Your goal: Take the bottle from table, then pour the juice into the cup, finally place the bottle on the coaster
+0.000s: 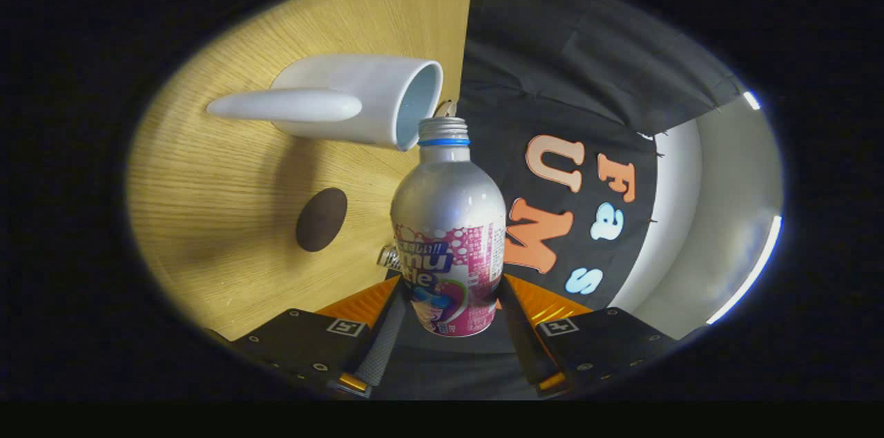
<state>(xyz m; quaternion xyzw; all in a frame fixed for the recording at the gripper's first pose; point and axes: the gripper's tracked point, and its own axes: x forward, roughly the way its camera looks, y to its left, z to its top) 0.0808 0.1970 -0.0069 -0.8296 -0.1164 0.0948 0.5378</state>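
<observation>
while i watch through the gripper view, the gripper [449, 313] has both fingers pressed against the sides of the bottle [450, 231], pinching it at its lower body. it is a silver aluminium bottle with a pink and white printed label, a blue ring under the threaded neck, and no cap on its mouth. the whole view is rolled, so the wooden desk [228, 168] stands like a wall beside the bottle and the booth's black cloth wall [552, 65] lies on the other side. the bottle is off the desk, held between the fingers, its open mouth just beside the rim of the white cup [359, 99]. that cup stands on the desk near its far edge, handle toward me, its pale blue inside showing. i cannot tell whether any juice is leaving the bottle. the dark brown round coaster [322, 219] lies flat on the desk, nearer to the fingers than the cup and apart from it.
</observation>
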